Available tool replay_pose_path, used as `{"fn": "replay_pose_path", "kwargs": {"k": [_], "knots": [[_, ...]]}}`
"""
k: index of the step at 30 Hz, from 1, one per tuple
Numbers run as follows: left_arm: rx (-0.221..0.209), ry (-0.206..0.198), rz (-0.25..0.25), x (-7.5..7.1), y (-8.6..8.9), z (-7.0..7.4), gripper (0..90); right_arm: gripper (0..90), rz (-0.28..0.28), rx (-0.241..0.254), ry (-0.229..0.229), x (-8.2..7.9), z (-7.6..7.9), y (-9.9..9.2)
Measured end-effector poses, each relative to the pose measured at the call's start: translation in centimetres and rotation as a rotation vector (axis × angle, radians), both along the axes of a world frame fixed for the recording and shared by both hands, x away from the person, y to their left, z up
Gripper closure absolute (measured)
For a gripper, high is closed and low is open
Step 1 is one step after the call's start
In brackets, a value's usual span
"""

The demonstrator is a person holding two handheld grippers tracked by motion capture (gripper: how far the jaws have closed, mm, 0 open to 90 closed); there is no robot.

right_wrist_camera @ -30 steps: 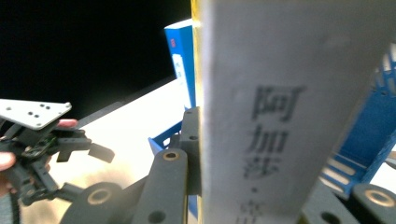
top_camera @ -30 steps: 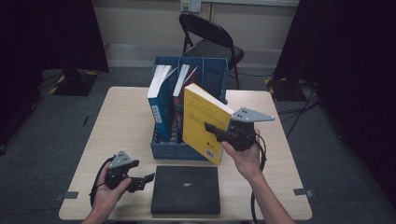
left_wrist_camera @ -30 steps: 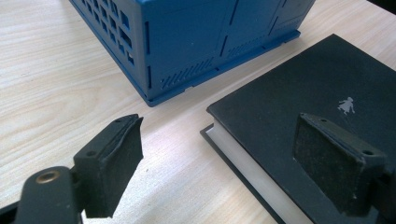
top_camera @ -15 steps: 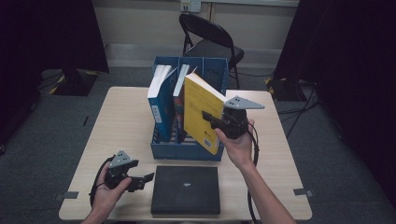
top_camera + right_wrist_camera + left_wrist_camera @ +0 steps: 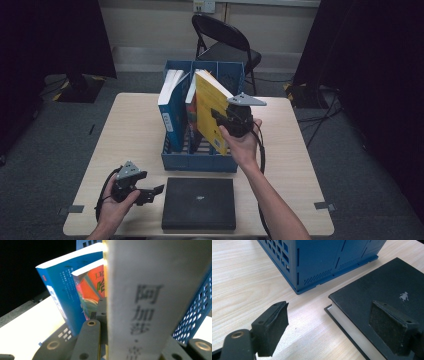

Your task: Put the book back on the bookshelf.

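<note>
Nearest the person, at the table's (image 5: 125,125) front edge, the left gripper (image 5: 150,192) rests low in the left hand, its jaws spread wide with nothing between them. Just to its right lies a black book (image 5: 200,202) flat on the wood; in the left gripper view one pad (image 5: 393,331) hangs over the book's near corner and the other (image 5: 274,326) over bare table, neither touching anything. Beyond that gripper's tips stands the blue file rack (image 5: 200,161), its front corner close to the black book's corner.

Farther out, the right gripper (image 5: 218,118) is raised over the rack, its jaws clamped on a yellow book (image 5: 210,112). That book stands on edge, tilted, its lower end down inside the rack's right part; the exact compartment cannot be told. In the right gripper view the yellow book's pale spine (image 5: 155,300) rises straight up from between the jaws. Left of the right gripper, an orange book (image 5: 190,107) leans just beside the held one, then a blue book (image 5: 172,112) leans further left. Behind the table stands a folding chair (image 5: 225,45).
</note>
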State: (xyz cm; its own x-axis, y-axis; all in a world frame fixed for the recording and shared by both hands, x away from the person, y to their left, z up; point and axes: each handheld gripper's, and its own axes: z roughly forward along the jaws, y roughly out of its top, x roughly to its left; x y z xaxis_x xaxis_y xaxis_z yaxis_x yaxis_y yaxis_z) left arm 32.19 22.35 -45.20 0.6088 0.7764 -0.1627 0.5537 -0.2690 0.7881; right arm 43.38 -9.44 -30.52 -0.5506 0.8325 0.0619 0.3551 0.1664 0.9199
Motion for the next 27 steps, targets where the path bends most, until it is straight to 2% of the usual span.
{"fn": "replay_pose_path", "kwargs": {"k": [1, 10, 17, 27], "knots": [[0.000, 0.002, 0.000, 0.0, 0.0, 0.0, 15.7, 76.2, -0.012, -0.013, -0.005, 0.3, 0.0, 0.3], [-0.001, 0.002, 0.003, 0.0, 0.0, 0.0, 15.7, 76.2, -0.066, -0.012, 0.003, 1.2, -0.3, 0.9], [0.010, 0.003, 0.000, 0.0, -0.2, -0.1, 15.7, 76.2, -0.101, -0.041, -0.002, 2.1, -0.4, 1.9], [0.008, 0.004, 0.013, 0.1, -0.1, -0.1, 15.7, 76.2, -0.153, -0.029, -0.007, 3.6, -0.9, 2.8]]}}
